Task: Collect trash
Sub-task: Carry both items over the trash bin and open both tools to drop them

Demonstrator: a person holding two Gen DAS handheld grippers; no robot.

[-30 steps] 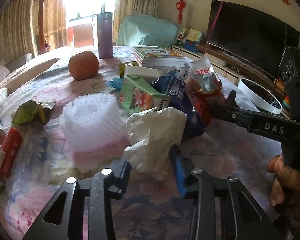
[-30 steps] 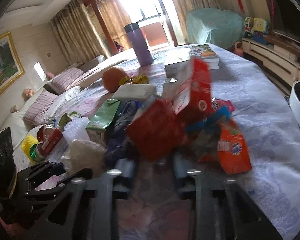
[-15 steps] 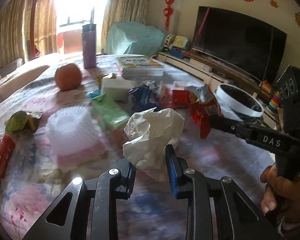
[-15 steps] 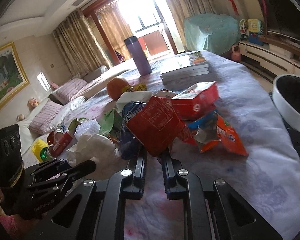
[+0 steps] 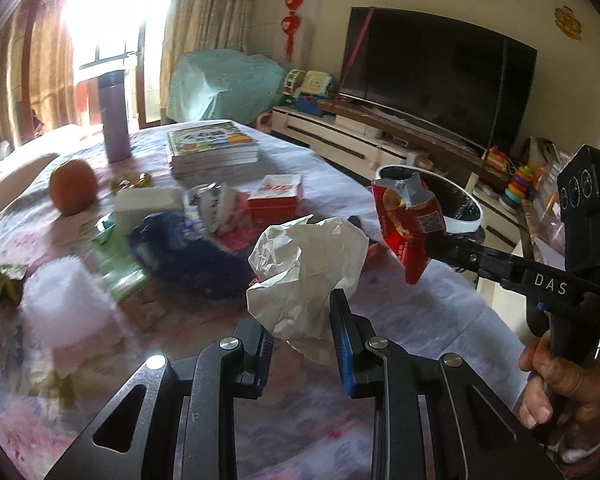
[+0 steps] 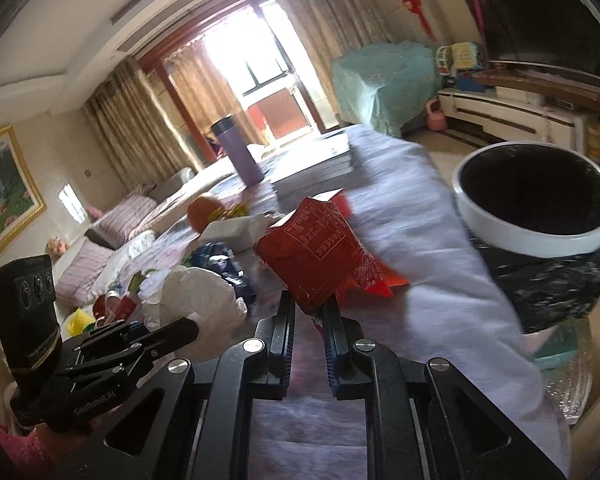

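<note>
Tissue point(image 5: 306, 268) bottom hidden in left claw point(image 5: 302, 344), red wrapper point(image 6: 320, 258) base hidden in right claw point(image 6: 309, 316)

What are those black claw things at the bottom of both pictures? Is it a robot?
No robot: a person holds one set of tongs in each hand, and each has a camera looking along its fingers. So one picture is from the left tongs, the other from the right tongs. A table with a flowery cloth is covered in litter, plus an orange, a purple bottle and a stack of books. The left tongs squeeze a crumpled white paper. The right tongs pinch a red snack wrapper. Beside the table stands a white-rimmed bin with a black bag in it, probably where the trash goes.
</note>
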